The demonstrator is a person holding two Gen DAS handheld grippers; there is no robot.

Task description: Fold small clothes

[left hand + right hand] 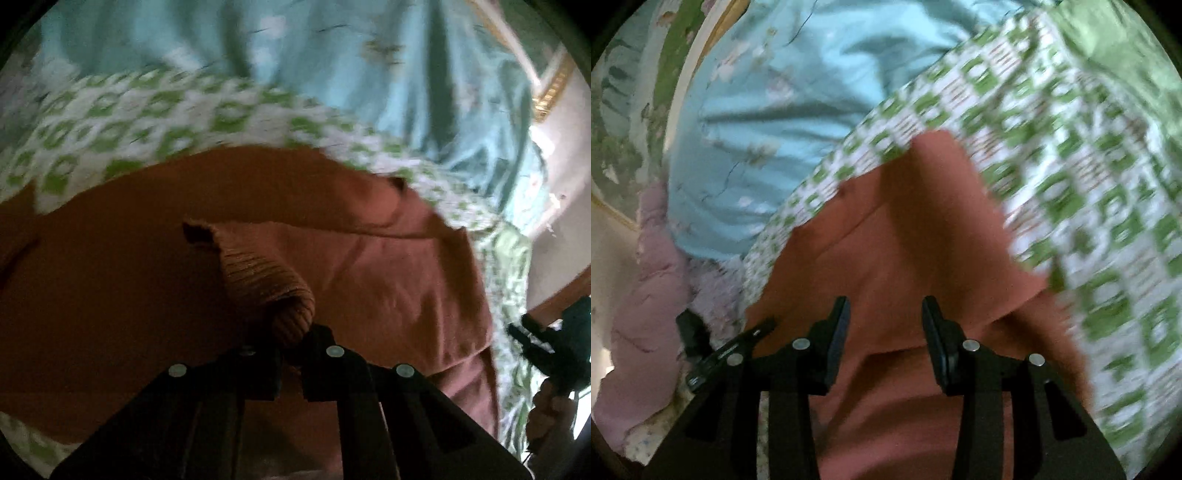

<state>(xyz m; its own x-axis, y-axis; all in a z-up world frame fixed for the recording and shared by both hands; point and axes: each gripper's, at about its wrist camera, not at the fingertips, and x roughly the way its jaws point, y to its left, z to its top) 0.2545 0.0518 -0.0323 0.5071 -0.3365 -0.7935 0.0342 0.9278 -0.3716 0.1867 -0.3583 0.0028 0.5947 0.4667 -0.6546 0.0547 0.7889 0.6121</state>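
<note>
A rust-brown knit garment [351, 266] lies on a green-and-white patterned sheet [155, 110]. My left gripper [291, 343] is shut on the garment's ribbed cuff [266, 284], which stands up from the pinch. In the right wrist view the same garment [886, 229] lies partly folded below my right gripper [884, 314], which is open and empty just above the cloth. The right gripper also shows at the right edge of the left wrist view [546, 339].
A light blue floral quilt [332, 55] lies bunched beyond the patterned sheet [1071, 166]. A pink fluffy cloth [646, 295] lies at the left in the right wrist view, with a black tool [701, 347] on it. A gold-trimmed headboard [550, 92] stands at the far right.
</note>
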